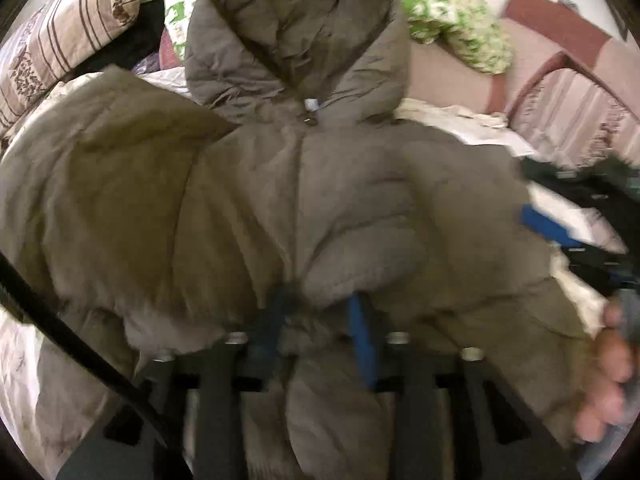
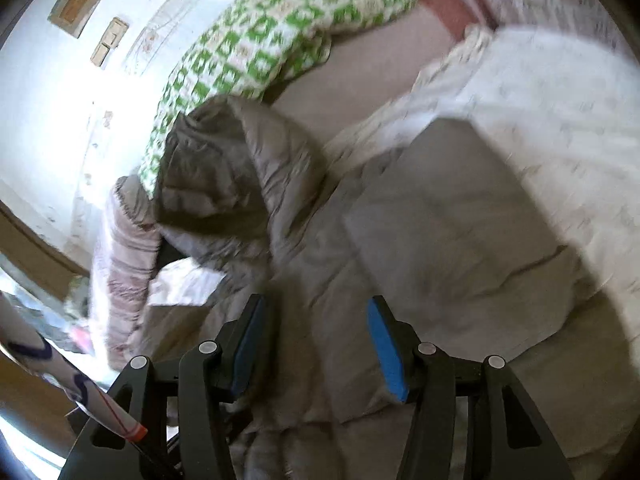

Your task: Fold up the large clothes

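Left tool (image 1: 320, 312) part-open around jacket (image 1: 280, 184) fabric; right tool (image 2: 316, 340) empty.

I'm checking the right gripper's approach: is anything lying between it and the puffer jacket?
Nothing visible. The right gripper hangs open directly over the grey hooded jacket, with only jacket fabric showing between its blue pads.

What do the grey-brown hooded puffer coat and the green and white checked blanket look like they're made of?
Grey-brown hooded puffer coat: probably thin synthetic shell over soft filling; faint sheen, stitched puffy panels, fine crinkles. Green and white checked blanket: looks like matte woven or knitted cloth; blur hides the weave.
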The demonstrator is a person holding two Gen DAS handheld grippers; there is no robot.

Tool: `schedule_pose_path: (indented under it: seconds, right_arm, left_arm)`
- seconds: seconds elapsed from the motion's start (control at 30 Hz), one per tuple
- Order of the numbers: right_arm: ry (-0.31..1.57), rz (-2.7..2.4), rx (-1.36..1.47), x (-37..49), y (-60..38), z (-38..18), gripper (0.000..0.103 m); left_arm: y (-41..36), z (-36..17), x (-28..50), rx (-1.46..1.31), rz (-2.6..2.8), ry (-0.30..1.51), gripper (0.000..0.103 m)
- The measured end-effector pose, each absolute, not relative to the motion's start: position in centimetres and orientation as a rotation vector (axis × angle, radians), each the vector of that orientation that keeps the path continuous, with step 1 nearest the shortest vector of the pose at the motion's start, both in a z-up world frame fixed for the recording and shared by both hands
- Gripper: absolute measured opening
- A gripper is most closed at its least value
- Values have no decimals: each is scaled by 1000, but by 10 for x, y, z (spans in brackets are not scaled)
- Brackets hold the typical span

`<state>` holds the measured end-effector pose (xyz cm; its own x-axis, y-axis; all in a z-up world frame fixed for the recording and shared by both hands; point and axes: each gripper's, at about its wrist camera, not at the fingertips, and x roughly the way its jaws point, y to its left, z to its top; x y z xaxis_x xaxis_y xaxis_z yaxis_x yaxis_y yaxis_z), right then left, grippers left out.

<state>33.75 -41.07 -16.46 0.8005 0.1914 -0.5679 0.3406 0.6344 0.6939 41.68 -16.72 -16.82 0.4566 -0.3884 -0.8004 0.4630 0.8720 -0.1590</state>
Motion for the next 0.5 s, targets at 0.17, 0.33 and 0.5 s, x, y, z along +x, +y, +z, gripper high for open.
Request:
schedule_pose_path:
  seconds: [0.17, 0.33, 0.5]
  right_arm:
    - [711, 23, 969, 346, -396, -178, 59]
    - [760, 99, 1017, 354, -381, -193, 59]
    - [807, 110, 986, 367, -365, -204, 59]
  left_arm:
    - [-131, -100, 376, 9, -495, 742, 71]
    - [-53, -76, 399, -115, -258, 611, 75]
    - [29, -113, 446, -251, -86, 689, 75]
